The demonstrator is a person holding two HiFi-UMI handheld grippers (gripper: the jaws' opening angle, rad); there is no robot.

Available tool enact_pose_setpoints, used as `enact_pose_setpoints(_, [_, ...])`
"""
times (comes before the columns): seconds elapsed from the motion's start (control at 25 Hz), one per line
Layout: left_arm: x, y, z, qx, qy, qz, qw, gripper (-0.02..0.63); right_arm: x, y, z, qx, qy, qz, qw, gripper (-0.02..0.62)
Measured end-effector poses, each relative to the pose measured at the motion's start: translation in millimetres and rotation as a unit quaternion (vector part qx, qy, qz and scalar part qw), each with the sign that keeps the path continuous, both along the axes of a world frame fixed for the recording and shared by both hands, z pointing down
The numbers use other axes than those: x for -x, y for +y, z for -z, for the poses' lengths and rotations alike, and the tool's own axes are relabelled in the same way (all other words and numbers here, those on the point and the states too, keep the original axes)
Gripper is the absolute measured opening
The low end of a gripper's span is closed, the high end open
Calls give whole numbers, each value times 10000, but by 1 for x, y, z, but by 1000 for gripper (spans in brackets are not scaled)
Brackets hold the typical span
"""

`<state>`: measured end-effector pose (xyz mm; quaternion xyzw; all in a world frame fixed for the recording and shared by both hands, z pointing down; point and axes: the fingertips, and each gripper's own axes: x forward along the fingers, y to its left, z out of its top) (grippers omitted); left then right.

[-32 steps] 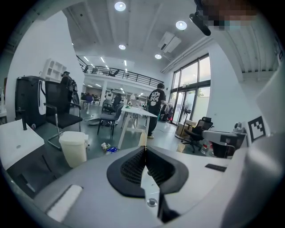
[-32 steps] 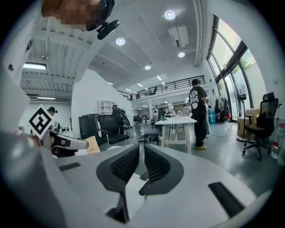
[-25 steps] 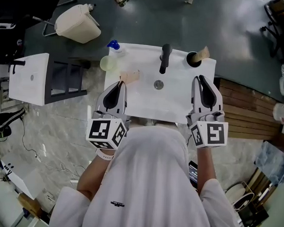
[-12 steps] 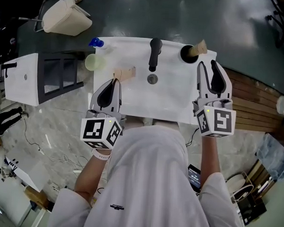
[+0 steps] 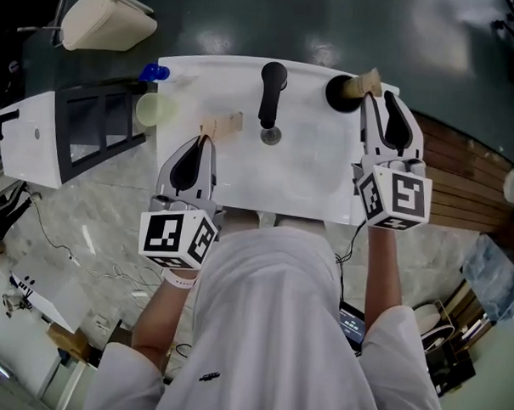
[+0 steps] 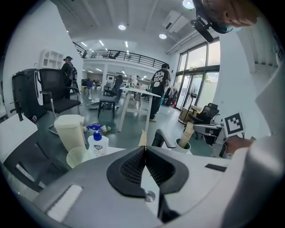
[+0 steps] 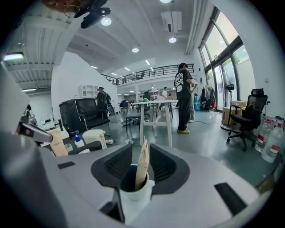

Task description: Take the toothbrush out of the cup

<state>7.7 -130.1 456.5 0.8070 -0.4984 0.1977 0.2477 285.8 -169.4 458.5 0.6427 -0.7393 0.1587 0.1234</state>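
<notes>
A white cup (image 5: 338, 93) with a dark inside stands at the back right of the white sink (image 5: 309, 172). A tan toothbrush (image 5: 365, 81) leans out of it. My right gripper (image 5: 383, 102) is open just right of the cup. In the right gripper view the cup (image 7: 133, 196) and the toothbrush (image 7: 142, 165) show in the gap of the right gripper (image 7: 140, 149), and the pads are off the toothbrush. My left gripper (image 5: 200, 142) is shut and empty over the sink's front left. In the left gripper view the shut tips of the left gripper (image 6: 144, 148) point toward the cup (image 6: 181, 144).
A black faucet (image 5: 270, 90) stands over the drain (image 5: 270, 135). A small tan box (image 5: 222, 124) lies on the sink's left part. A pale green cup (image 5: 151, 109) and a blue-pump soap bottle (image 5: 154, 71) are at the left corner. A beige bin (image 5: 103, 23) sits on the floor beyond.
Both grippers have moved forward over the sink. The right one has come up beside the cup and toothbrush, and the left one now reaches toward the small tan box.
</notes>
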Motion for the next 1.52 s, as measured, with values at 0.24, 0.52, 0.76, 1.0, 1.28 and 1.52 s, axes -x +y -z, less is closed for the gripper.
enact_pose_setpoints(0.24, [1, 1, -4, 42, -8, 25, 10000, 6, -4, -4, -12, 126, 59, -24, 9999, 68])
enact_pose_setpoints(0.52, [3, 3, 0, 6, -3, 27, 10000, 6, -7, -2, -12, 180, 48, -58, 9998, 8])
enact_pose_setpoints(0.76, [8, 9, 9, -98, 32, -2, 9999, 6, -2, 7, -2, 54, 110, -42, 9999, 6])
enact_pose_setpoints(1.0, [17, 17, 22, -260, 128, -52, 9996, 6, 7, 19, 26, -249, 222, -93, 9994, 6])
enact_pose_setpoints(1.28, [26, 24, 46, -503, 293, -131, 9982, 6, 20, 36, 83, -763, 359, -115, 9964, 6])
enact_pose_setpoints(1.52, [39, 34, 67, -697, 468, -190, 9963, 6, 41, 58, 131, -1122, 477, -85, 9925, 6])
